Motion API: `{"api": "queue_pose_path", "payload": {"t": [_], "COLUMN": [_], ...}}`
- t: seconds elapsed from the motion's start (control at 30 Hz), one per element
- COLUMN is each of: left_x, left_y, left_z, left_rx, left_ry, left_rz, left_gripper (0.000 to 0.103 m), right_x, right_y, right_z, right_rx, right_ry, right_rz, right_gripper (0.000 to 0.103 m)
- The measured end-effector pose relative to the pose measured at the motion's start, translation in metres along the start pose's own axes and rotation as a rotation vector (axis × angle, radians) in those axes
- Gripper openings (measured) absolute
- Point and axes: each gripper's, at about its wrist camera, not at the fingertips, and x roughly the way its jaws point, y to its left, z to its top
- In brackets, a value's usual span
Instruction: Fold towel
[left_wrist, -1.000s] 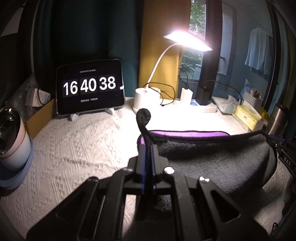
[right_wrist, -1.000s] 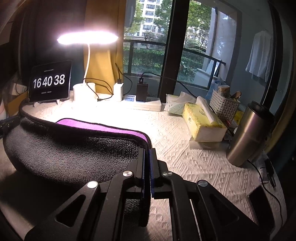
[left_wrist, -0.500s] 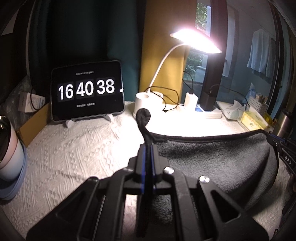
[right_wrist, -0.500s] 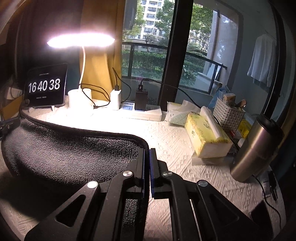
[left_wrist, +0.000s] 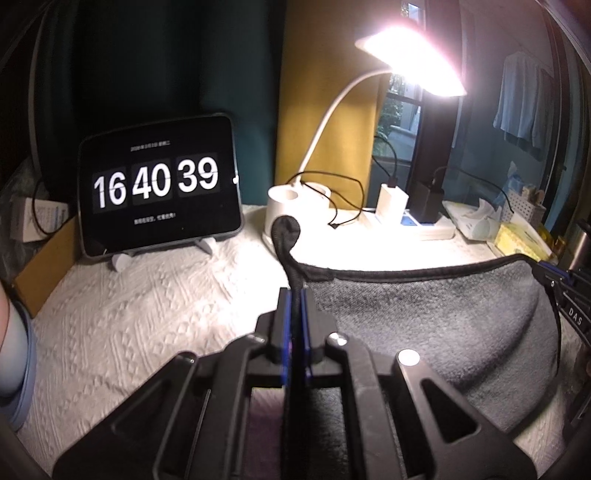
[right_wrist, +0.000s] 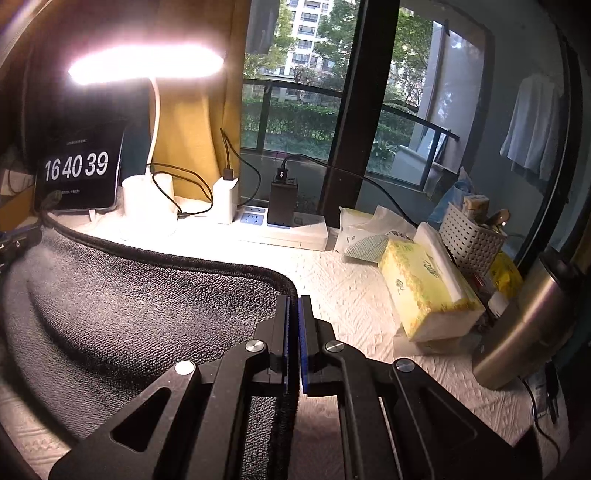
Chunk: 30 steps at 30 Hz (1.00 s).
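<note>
Pinching one corner of the dark grey towel (left_wrist: 424, 317), the left gripper (left_wrist: 294, 295) has its jaws pressed tight on the cloth, whose black hem loop sticks up ahead of them. That towel sags over the white textured tablecloth (left_wrist: 147, 295), across to the right gripper (left_wrist: 554, 280) at the far edge. From the right wrist, the right gripper (right_wrist: 294, 301) clamps the opposite corner of the towel (right_wrist: 147, 306), near the tissue box (right_wrist: 424, 280) and lit desk lamp (right_wrist: 147, 66)
</note>
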Motion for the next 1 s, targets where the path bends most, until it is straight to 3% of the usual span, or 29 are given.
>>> {"api": "queue_pose_path", "payload": {"t": [0.5,1.0], "left_x": [0.061,0.1], "left_y": [-0.001,0.0], "left_z": [0.002,-0.004], "left_rx": [0.011,-0.016], "left_ry": [0.088,0.263], "left_rz": [-0.006,-0.009], "left_gripper": [0.005,0.007], "right_x": [0.052,0.098], "right_y": [-0.005,-0.008], "right_z": [-0.002,-0.012], "right_rx": [-0.007,0.014], "right_ry": [0.06,0.236], "right_rz": [-0.003,0.049], "right_gripper": [0.005,0.005]}}
